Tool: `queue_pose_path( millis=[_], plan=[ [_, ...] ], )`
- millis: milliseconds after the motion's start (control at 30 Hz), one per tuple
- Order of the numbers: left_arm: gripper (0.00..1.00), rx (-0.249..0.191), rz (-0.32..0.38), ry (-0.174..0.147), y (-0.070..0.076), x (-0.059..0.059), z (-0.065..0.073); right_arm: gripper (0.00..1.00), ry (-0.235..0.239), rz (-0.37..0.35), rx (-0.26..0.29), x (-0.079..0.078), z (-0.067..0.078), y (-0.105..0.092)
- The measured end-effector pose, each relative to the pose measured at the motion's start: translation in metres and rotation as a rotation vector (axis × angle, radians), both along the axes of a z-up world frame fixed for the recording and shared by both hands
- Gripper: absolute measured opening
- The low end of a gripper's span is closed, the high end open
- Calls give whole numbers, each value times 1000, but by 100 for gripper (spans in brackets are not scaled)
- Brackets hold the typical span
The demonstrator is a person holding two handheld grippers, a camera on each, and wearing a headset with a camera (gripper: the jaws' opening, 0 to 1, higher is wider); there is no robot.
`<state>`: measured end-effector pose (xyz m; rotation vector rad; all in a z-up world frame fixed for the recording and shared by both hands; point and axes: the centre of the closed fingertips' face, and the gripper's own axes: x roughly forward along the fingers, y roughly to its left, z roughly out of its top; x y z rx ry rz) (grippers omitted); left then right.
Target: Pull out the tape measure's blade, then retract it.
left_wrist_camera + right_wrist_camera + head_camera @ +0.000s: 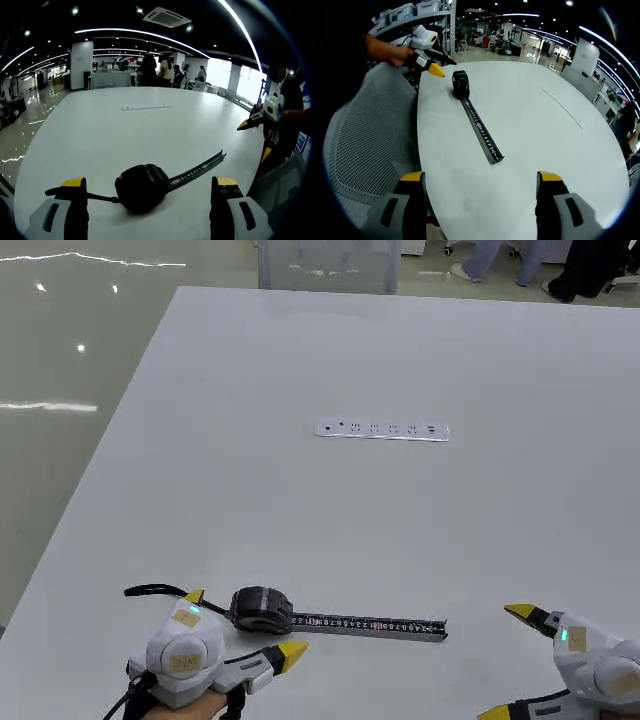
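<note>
The blade was out flat on the table, half done! The tape measure lay well nearer the person than the power strip; left gripper spread, flanking its case, right gripper spread and empty. Retraction remained.

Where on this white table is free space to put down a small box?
The wide bare stretch of white table between the flat white power strip and the round black tape measure is free. The near edge is crowded: the left gripper flanks it, and the dark drawn-out blade reaches towards the right gripper.
</note>
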<state>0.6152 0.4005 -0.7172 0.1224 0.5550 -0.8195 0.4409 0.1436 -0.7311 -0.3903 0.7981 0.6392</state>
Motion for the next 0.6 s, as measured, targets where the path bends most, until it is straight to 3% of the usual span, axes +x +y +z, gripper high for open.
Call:
queue_pose_path(
  millis=[100, 133, 333, 467, 600],
  plan=[
    [100, -8, 15, 7, 1, 2, -3, 92, 4, 18, -7, 6, 3, 0],
    [100, -15, 18, 22, 0, 1, -5, 91, 6, 29, -11, 9, 3, 1],
    [100, -15, 5, 31, -3, -5, -13, 89, 32, 55, -9, 17, 2, 1],
    [100, 23, -3, 6, -2, -5, -17, 87, 62, 76, 5, 17, -3, 8],
    [100, 5, -12, -19, -6, -3, -9, 86, 75, 105, -21, 14, -8, 11]
  ],
)
